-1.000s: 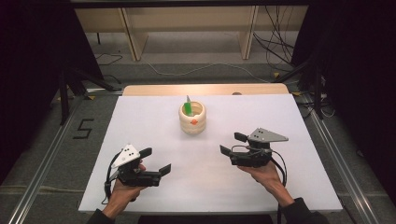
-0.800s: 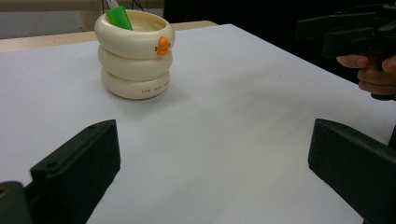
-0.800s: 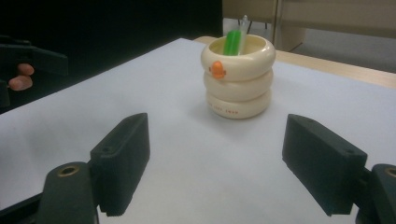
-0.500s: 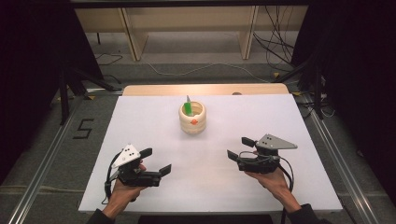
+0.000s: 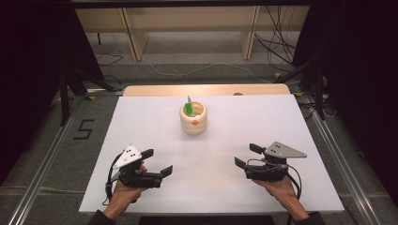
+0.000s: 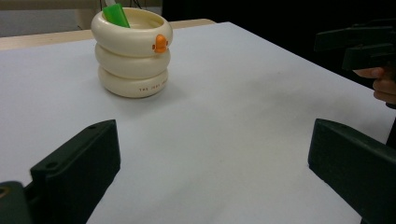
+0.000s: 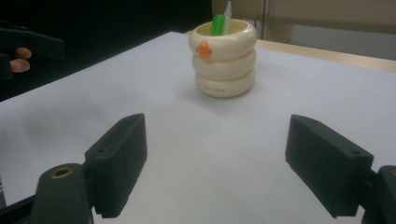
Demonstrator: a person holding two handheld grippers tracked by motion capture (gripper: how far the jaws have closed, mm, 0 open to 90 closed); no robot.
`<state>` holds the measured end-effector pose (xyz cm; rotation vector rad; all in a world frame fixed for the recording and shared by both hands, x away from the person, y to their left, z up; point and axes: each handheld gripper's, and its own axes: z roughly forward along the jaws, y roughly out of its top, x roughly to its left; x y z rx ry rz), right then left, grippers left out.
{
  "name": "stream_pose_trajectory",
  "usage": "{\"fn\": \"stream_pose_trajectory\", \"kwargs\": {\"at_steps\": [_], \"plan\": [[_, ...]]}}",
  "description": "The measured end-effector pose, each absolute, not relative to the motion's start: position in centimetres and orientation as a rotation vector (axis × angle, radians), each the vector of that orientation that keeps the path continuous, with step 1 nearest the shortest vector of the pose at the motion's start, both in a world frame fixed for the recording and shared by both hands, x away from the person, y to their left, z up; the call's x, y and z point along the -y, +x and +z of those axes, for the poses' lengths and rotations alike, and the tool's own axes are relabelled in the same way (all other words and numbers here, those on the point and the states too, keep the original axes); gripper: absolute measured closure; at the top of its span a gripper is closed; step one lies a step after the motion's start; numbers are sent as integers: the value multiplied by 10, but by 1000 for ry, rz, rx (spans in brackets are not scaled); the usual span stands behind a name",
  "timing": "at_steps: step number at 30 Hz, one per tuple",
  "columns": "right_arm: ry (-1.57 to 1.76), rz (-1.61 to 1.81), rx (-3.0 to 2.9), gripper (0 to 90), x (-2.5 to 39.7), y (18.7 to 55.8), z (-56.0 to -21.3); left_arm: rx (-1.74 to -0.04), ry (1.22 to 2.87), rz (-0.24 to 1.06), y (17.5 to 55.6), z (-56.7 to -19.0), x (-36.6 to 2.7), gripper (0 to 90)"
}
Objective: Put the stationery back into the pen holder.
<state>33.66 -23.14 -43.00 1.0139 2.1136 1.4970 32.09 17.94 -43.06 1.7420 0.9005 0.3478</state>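
Observation:
A cream ring-shaped cup [image 5: 193, 119] with an orange duck bill on its side stands upright at the middle back of the white table [image 5: 211, 154]. A green item [image 5: 188, 108] pokes out of the cup [image 6: 131, 52] [image 7: 224, 57]. My left gripper [image 5: 156, 161] rests low at the front left, open and holding nothing. At the front right my right gripper [image 5: 247, 155] is also open and bare. Each gripper's own view, left gripper [image 6: 212, 172] and right gripper [image 7: 231, 163], has wide-apart jaws with bare table between them, the cup far ahead.
A wooden strip [image 5: 206, 89] runs along the table's back edge. Behind it stand wooden shelf legs [image 5: 133, 33] and loose cables [image 5: 277, 42] on the floor. Metal rails [image 5: 42, 178] flank the table, with a "5" mark [image 5: 84, 129] on the left floor.
My right gripper has moved toward the front right and lower, away from the cup. My left gripper has stayed in place.

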Motion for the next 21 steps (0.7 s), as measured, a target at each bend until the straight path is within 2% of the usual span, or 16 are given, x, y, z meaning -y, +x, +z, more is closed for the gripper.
{"fn": "stream_pose_trajectory", "kwargs": {"at_steps": [21], "plan": [[1052,1456,-2108,195,244,324,-439,-898,1741,347,321,-430,-179,18]]}}
